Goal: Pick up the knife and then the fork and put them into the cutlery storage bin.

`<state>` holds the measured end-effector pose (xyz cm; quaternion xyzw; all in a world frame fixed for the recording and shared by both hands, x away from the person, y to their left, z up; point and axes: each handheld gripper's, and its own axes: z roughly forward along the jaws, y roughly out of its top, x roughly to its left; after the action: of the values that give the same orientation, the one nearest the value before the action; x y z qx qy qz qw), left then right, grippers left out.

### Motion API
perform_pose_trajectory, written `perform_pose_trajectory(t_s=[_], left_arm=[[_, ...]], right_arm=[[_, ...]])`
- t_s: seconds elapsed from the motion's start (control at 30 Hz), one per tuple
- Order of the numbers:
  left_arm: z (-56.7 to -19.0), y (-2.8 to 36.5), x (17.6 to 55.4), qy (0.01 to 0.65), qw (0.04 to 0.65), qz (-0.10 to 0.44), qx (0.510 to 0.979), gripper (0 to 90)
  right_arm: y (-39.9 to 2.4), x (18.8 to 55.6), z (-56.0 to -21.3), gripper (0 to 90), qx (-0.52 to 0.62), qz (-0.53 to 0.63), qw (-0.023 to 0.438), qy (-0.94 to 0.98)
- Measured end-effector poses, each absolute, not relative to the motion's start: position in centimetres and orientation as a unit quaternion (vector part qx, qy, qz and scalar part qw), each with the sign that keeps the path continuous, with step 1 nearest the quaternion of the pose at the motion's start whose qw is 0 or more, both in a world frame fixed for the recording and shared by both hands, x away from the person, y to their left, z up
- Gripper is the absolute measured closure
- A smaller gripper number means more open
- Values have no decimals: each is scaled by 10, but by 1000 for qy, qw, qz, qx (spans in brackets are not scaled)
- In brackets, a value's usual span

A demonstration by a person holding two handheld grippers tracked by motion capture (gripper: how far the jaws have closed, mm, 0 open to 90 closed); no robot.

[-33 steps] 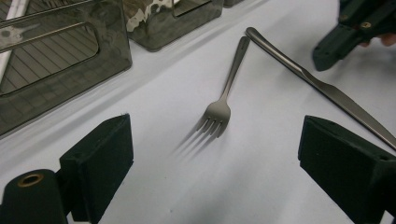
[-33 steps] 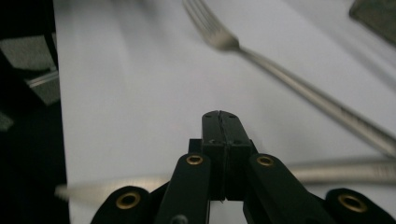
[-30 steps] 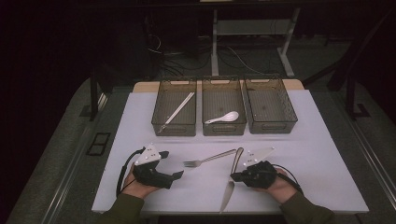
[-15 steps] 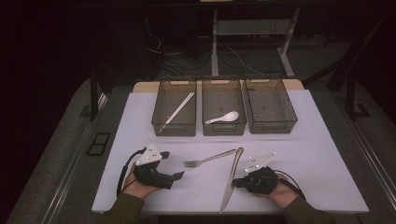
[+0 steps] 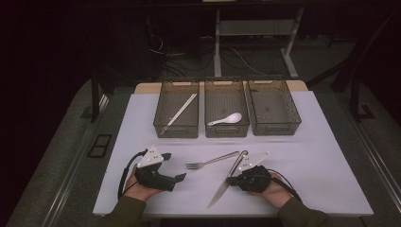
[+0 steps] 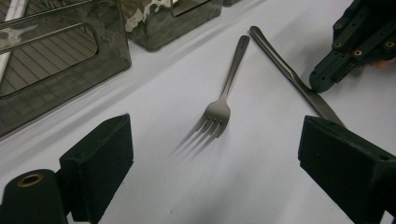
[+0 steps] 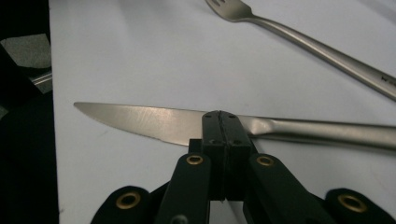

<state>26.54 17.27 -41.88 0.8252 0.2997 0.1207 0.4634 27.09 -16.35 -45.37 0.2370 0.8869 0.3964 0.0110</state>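
A white table point(image 5: 312, 142) carries three dark bins point(image 5: 226, 113) in a row toward twelve o'clock. The left gripper point(image 5: 178, 178), at seven o'clock, rests with its jaws spread wide and nothing between them. The right gripper point(image 5: 230, 180), at five o'clock, has its jaws pressed together, their tips at the middle of a knife point(image 5: 231, 175) lying flat. A fork point(image 5: 210, 161) lies just beside the knife, at its ten o'clock.
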Motion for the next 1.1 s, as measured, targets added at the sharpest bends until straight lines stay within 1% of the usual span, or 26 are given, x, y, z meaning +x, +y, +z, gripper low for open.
perform_pose_trajectory(t_s=[0.5,0.87,0.9,1.1], left_arm=[[-418,173,265,299,464,123,825,96],[-418,172,265,294,463,121,827,96],[-418,172,265,293,464,121,827,96],[-419,170,265,289,464,116,829,96]], right_arm=[[-132,292,-457,897,245,411,17,878],[-131,294,-457,895,242,413,13,878],[-131,294,-456,888,241,414,13,878],[-144,297,-445,761,243,426,-2,871]])
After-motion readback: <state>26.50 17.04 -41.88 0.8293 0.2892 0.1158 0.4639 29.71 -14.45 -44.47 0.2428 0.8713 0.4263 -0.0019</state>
